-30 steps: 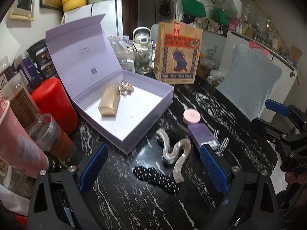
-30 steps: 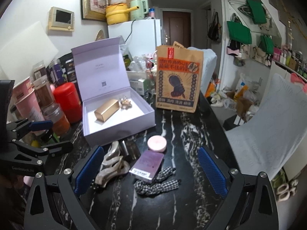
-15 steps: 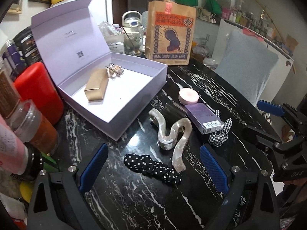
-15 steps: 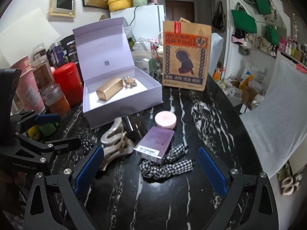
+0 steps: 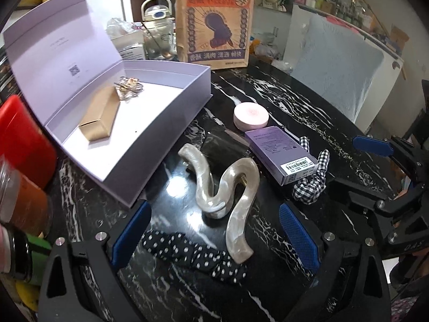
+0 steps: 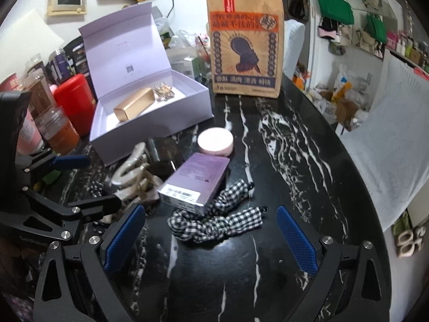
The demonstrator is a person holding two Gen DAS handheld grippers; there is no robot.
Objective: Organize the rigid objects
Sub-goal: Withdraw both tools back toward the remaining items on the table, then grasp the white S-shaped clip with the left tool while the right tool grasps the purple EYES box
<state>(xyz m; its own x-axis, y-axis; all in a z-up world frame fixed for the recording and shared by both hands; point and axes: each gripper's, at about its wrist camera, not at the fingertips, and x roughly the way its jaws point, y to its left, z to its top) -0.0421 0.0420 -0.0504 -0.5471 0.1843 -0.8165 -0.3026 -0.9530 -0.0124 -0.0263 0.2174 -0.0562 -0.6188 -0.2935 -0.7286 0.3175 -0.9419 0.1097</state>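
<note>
An open lilac gift box (image 5: 171,123) (image 6: 171,112) holds a gold bar box (image 5: 100,115) and a metallic flower clip (image 5: 128,87). On the black marble table lie a wavy pearl hair claw (image 5: 228,187), a dark block (image 5: 224,147), a purple carton (image 5: 281,153) (image 6: 195,179), a pink round tin (image 5: 250,115) (image 6: 215,141), a gingham scrunchie (image 6: 219,222) and a polka-dot scrunchie (image 5: 195,255). My left gripper (image 5: 214,233) is open, low over the hair claw. My right gripper (image 6: 210,237) is open, just before the gingham scrunchie and purple carton.
A brown printed paper bag (image 5: 214,21) stands behind the box. A red canister (image 5: 18,139), jars and bottles crowd the left edge. A glass kettle (image 5: 156,35) stands at the back. A grey-covered chair (image 5: 335,64) stands beyond the table's right edge.
Both grippers have moved forward and down toward the objects. The hair claw now sits between my left fingers, and the gingham scrunchie and purple carton lie closer to my right gripper.
</note>
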